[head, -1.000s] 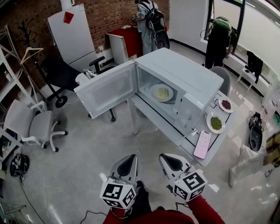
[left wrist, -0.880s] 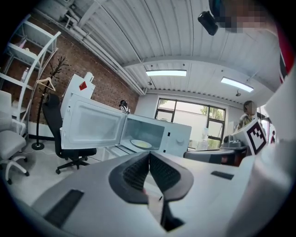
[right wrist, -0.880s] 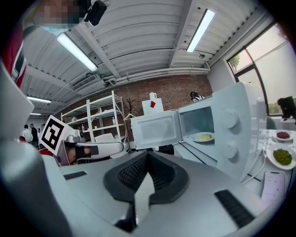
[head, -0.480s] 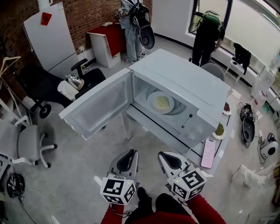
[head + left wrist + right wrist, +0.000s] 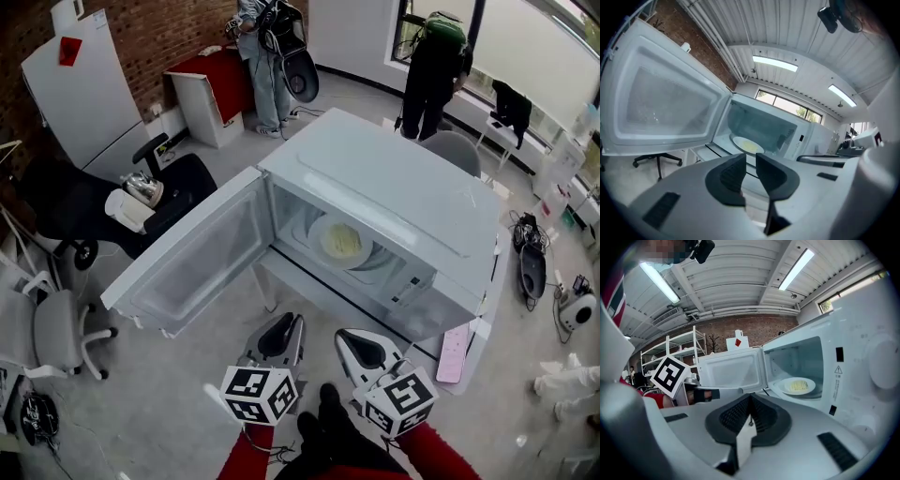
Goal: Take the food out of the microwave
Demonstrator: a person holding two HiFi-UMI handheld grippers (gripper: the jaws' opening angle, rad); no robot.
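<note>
Head view: microwave (image 5: 394, 187) mouth faces me, door (image 5: 197, 258) swung wide left, round plate of food (image 5: 339, 242) flat inside. Left gripper view: my left gripper (image 5: 751, 161) sits a crack apart, empty. Right gripper view: my right gripper (image 5: 750, 404) is pressed together, empty

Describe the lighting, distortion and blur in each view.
Head view: evenly lit and sharp, the microwave slightly bowed by the wide lens. Left gripper view: heavy fisheye, black corners, ceiling light strips glaring white. Right gripper view: the same fisheye and dark corners, plate of food crisp.
</note>
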